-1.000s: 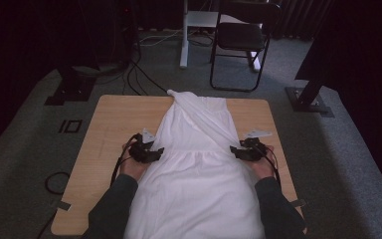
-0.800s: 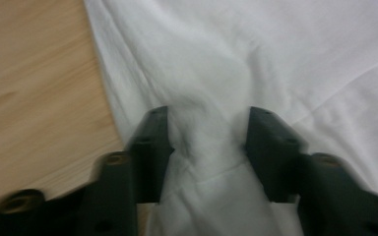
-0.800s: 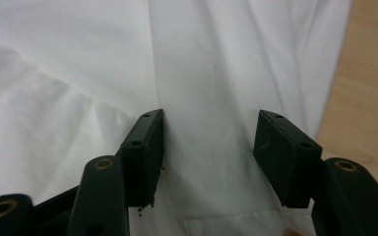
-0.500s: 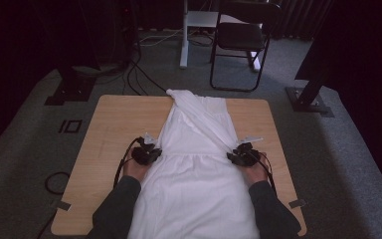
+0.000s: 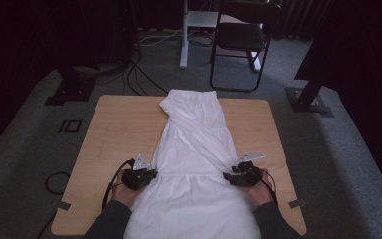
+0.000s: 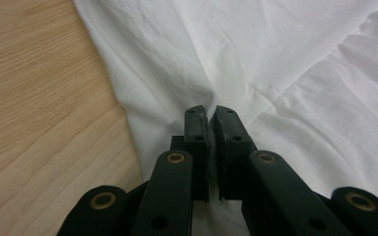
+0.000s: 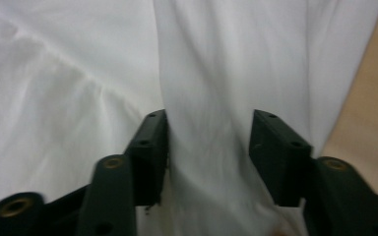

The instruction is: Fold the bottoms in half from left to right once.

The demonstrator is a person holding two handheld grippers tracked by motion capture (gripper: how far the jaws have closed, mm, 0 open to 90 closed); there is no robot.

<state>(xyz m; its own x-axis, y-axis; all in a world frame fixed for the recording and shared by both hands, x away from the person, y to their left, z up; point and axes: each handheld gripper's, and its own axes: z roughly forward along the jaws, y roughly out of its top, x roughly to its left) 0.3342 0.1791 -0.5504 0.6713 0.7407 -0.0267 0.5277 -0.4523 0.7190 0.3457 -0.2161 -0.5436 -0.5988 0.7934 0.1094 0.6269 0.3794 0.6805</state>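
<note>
A long white cotton dress [image 5: 194,164] lies lengthwise down the centre of the light wooden table [image 5: 109,129]. Left gripper [image 6: 210,118], lower left of the high view, is clamped on a pinch of cloth at the dress's edge. Right gripper [image 7: 209,132] has just been opening; fabric sits between its spread jaws, ungripped. Judged early: one side gripped, folding not yet done.

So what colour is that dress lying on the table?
Plain white, no pattern. The dress shows best in the high view.

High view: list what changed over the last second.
Both hands slid inward along the table onto the white dress. The left gripper closed on a fold at its edge; the right gripper has just been reopening, cloth between its jaws unpinched. The dress's top half stayed put.
</note>
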